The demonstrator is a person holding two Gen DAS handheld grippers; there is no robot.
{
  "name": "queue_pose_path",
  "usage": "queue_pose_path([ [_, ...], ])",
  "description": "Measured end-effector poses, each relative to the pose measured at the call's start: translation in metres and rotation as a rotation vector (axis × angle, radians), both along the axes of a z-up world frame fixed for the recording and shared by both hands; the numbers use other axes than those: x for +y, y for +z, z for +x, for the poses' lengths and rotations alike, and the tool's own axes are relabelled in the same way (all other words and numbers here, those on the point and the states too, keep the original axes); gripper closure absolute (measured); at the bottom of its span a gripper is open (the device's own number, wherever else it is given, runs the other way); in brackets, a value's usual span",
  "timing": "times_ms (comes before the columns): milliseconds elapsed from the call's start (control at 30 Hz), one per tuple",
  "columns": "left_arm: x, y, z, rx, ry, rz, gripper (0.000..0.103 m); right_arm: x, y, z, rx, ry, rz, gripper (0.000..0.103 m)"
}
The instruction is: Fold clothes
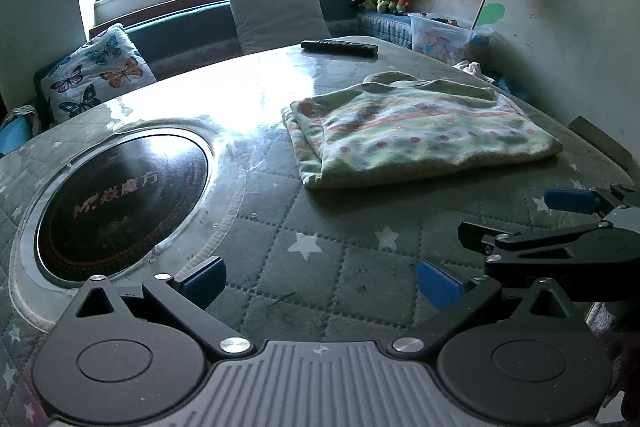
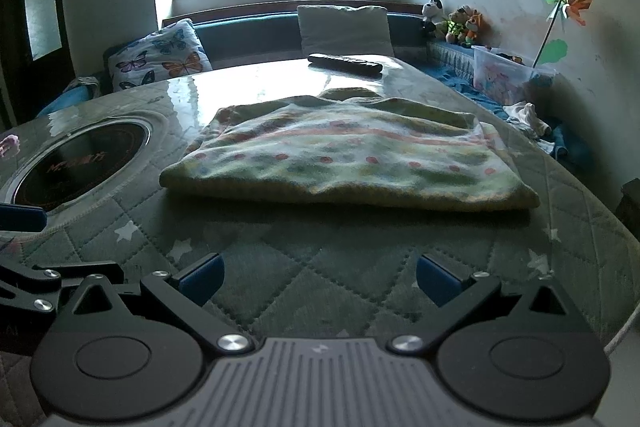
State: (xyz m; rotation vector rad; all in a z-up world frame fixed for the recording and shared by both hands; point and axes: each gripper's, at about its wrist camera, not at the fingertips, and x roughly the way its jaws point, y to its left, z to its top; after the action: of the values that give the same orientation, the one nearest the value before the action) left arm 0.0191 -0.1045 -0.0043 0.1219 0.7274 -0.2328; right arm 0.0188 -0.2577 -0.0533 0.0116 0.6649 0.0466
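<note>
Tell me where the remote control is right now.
The remote control lies at the table's far edge, beyond the folded garment, just in front of the grey cushion under the window.

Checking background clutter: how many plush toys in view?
3, in a row on the bench corner by the wall: panda plush, yellow-green plush, orange plush. More may be hidden.

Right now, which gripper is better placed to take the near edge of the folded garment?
Probably the right gripper: the garment lies straight ahead of its open jaws. From the left gripper, also open, the garment sits off to the right, with the round cooktop ahead on its left.
</note>
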Motion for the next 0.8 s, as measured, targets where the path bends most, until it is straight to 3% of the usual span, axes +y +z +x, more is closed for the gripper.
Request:
queue_pose_path([
  [800,-0.0022,0.0034,-0.0049,-0.018,-0.005,-0.001,0.000,0.0004,0.0001,-0.0036,-0.005,-0.015,0.003,0.000],
])
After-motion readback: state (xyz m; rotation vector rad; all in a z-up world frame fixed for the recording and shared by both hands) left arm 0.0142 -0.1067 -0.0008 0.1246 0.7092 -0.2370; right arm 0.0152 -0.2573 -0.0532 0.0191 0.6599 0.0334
